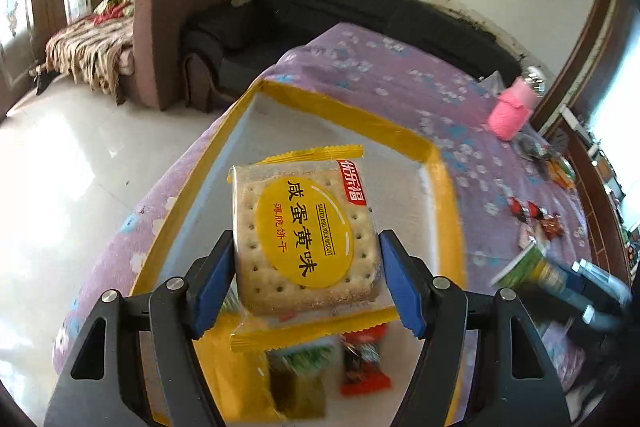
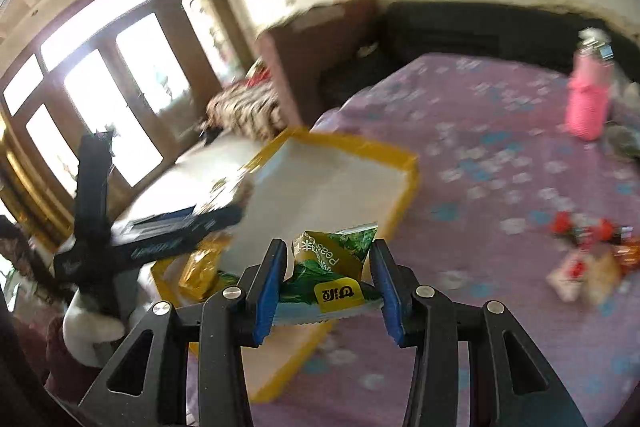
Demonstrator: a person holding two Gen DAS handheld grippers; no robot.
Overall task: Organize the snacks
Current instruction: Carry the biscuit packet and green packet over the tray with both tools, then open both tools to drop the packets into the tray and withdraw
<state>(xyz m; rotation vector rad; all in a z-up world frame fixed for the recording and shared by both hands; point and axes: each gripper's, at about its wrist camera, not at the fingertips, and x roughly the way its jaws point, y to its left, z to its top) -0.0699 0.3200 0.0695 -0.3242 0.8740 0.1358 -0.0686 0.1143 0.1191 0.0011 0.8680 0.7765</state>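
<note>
My left gripper (image 1: 306,277) is shut on a yellow salted egg yolk biscuit pack (image 1: 306,235) and holds it above a white tray with a yellow rim (image 1: 348,113). Under it in the tray lie a green snack pack (image 1: 298,379) and a red candy (image 1: 366,363). My right gripper (image 2: 330,291) is shut on a green peas snack pack (image 2: 332,267) over the tray's near edge (image 2: 400,155). The right gripper with its pack also shows in the left wrist view (image 1: 560,279). The left gripper shows at the left of the right wrist view (image 2: 160,231).
The tray sits on a table with a purple flowered cloth (image 2: 500,155). Several loose snacks (image 2: 588,247) lie at the right of the table, also seen in the left wrist view (image 1: 536,219). A pink bottle (image 2: 588,95) stands at the far right. A sofa (image 1: 168,39) is behind.
</note>
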